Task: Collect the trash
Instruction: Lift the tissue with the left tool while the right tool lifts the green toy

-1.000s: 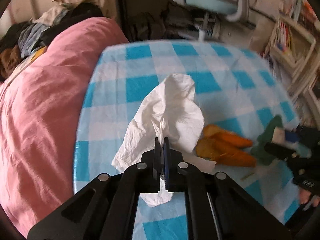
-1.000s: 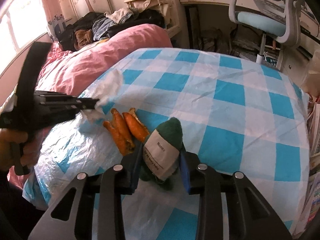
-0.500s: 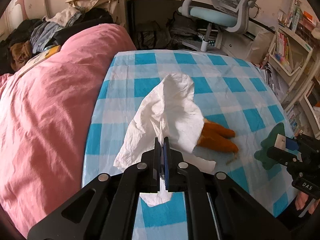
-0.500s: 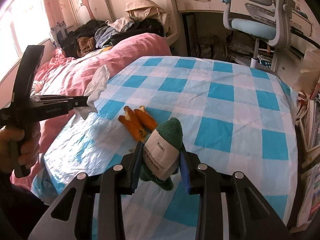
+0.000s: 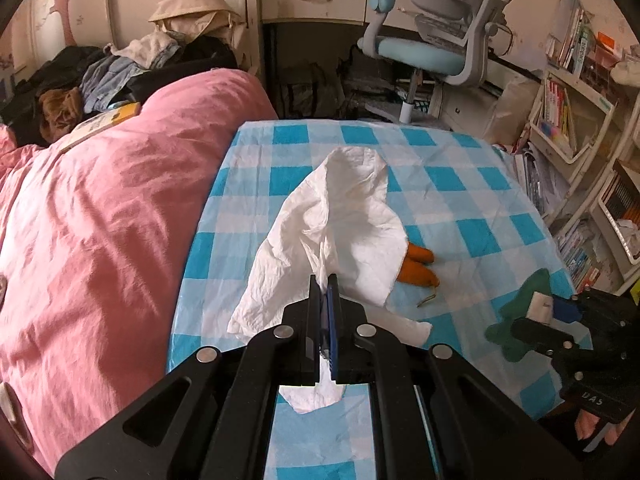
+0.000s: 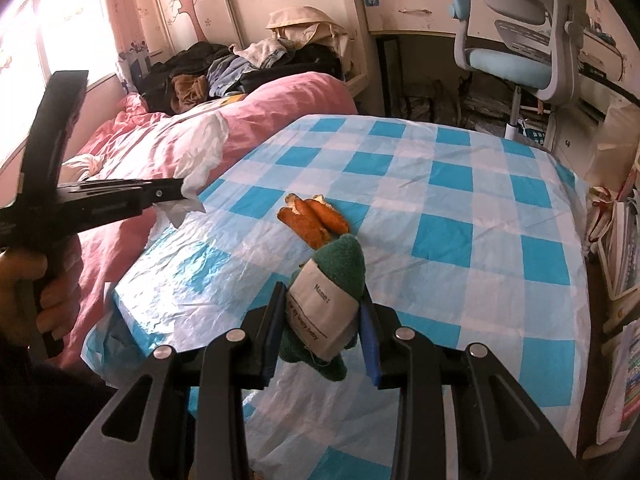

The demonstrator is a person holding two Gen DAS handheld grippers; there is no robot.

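White tissue (image 5: pixel 340 232) pinched between left jaws.

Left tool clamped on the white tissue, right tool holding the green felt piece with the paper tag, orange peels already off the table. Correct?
Not quite. The orange peels still lie on the checked tablecloth, as the right wrist view shows. The rest holds: left tool clamped on the white tissue, right tool holding the green felt piece.

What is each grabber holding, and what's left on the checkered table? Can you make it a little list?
left gripper: shut on white tissue, lifted
right gripper: fingers closed on green plush toy with a paper tag
on table: orange peels
table cover: blue-and-white checked cloth
beside table: pink blanket
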